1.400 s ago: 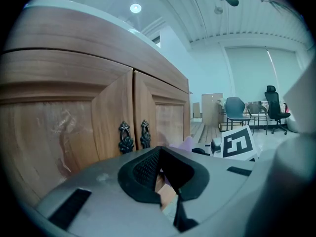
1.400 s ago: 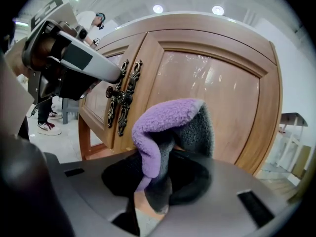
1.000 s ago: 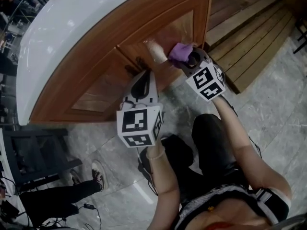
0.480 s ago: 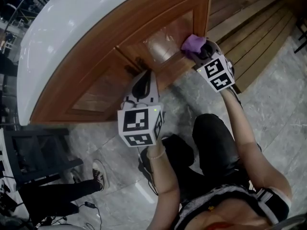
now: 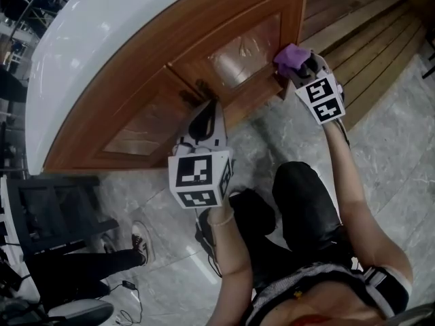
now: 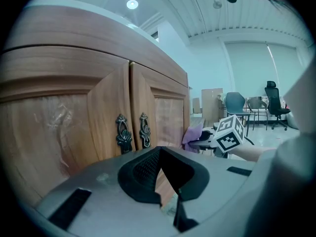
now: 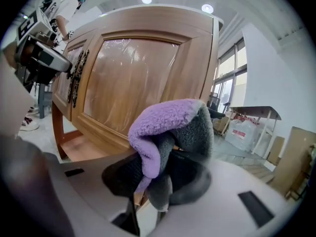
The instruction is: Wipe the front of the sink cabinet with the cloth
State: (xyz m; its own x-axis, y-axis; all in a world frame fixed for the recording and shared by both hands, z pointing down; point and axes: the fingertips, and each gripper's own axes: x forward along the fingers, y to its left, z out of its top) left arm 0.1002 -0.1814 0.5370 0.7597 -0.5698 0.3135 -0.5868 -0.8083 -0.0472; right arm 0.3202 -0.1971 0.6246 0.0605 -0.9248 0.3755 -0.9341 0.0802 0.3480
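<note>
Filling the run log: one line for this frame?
right gripper: shut on cloth, at cabinet front right edge | left gripper: shut, empty, near handles

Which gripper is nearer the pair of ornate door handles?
Left. The left gripper points at the door handles from close by; the right gripper holds the cloth at the cabinet's far end.

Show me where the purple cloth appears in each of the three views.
Head view: purple cloth at upper right, against the cabinet door.
Left gripper view: small, just right of centre.
Right gripper view: large, at centre.
Shared landmark: the dark door handles.
</note>
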